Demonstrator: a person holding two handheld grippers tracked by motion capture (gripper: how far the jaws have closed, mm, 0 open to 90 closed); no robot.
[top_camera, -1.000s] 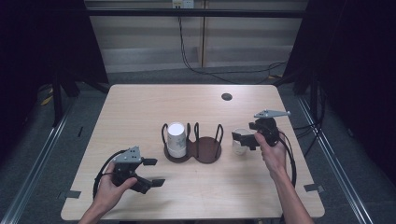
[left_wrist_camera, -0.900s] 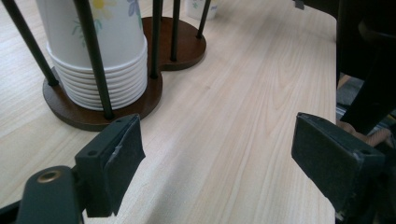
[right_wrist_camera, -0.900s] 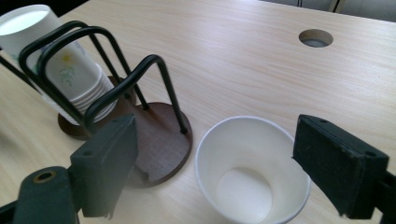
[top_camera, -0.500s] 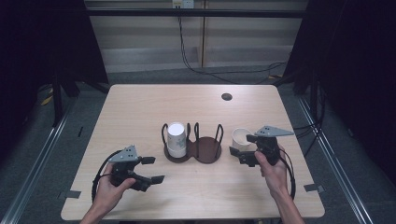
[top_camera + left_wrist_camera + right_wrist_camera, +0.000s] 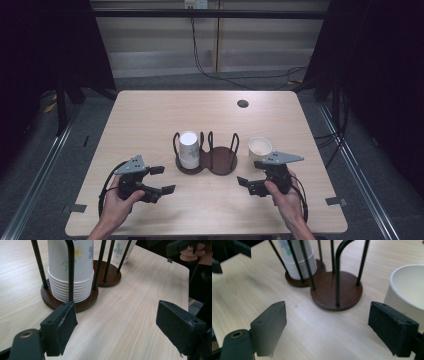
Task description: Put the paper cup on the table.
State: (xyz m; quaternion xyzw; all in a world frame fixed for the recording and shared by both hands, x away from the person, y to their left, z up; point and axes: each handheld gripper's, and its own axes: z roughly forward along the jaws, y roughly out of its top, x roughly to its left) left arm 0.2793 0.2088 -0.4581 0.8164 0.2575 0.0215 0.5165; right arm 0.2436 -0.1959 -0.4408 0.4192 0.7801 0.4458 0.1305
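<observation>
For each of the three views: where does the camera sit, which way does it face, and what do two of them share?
High view: above the person's side, facing forward and down on the table; both hands show.
Left gripper view: rides the left gripper, facing the stack of cups.
Right gripper view: rides the right gripper, facing the cup holder.
Both gripper views share the single cup.

A single cup (image 5: 260, 147) stands upright beside the holder (image 5: 206, 159), near the right tongs (image 5: 249, 173).

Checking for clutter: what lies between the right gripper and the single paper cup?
Nothing: in the high view, only bare table separates the right gripper from the single paper cup.
</observation>
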